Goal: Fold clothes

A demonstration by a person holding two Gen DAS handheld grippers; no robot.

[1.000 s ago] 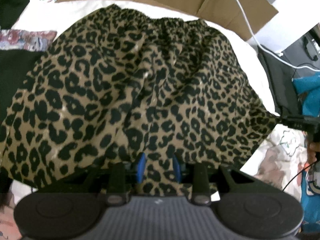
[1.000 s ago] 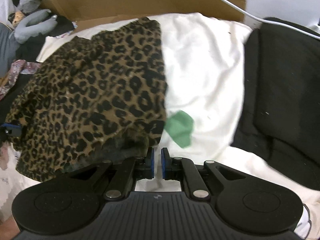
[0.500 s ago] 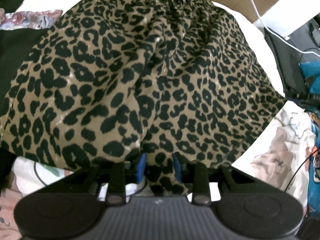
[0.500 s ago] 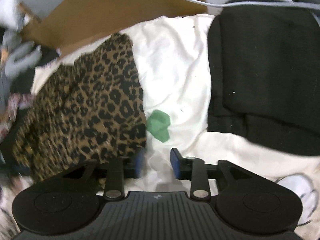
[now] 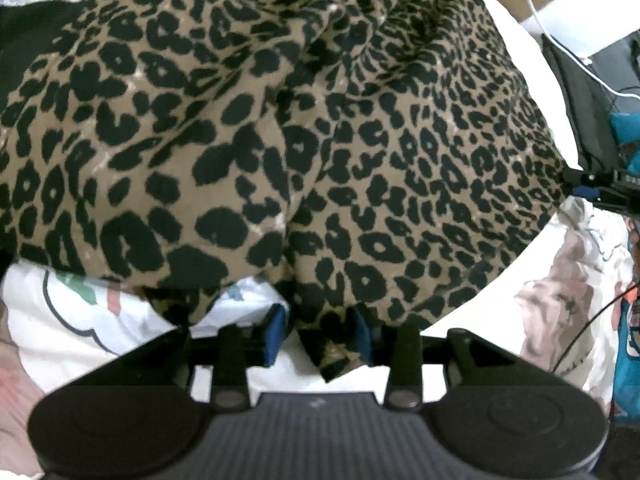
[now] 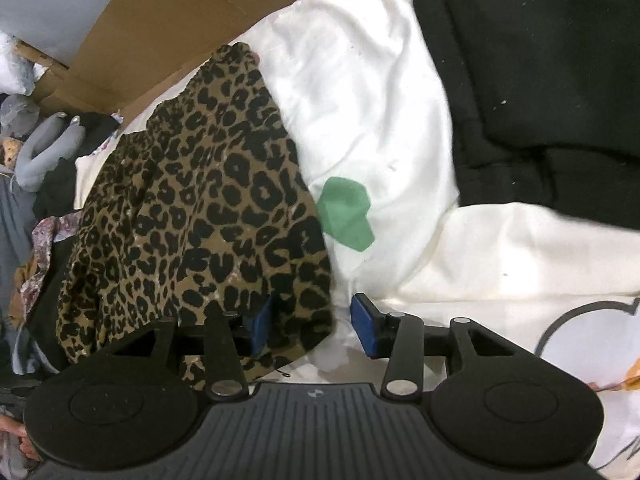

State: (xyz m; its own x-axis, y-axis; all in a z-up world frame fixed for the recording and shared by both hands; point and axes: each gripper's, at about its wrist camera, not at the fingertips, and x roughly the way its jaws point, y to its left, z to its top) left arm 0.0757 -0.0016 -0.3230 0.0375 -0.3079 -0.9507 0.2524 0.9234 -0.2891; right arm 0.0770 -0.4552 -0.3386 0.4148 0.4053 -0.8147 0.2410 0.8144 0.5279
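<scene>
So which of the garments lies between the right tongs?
The leopard-print fabric garment: its corner lies between the open right tongs. The black garment sits apart at upper right, beyond the white sheet.

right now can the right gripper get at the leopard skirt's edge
Probably yes: the right gripper is open, and the leopard skirt edge already lies between its fingers on the white bedding, with nothing covering it.

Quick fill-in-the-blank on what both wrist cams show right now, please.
1. The garment being folded has a ____ print.
2. The right claw stands ____, gripping nothing.
3. The patch on the white sheet is ____.
4. Cloth hangs between the fingers of the ____ claw.

Missing: leopard; open; green; left
</scene>
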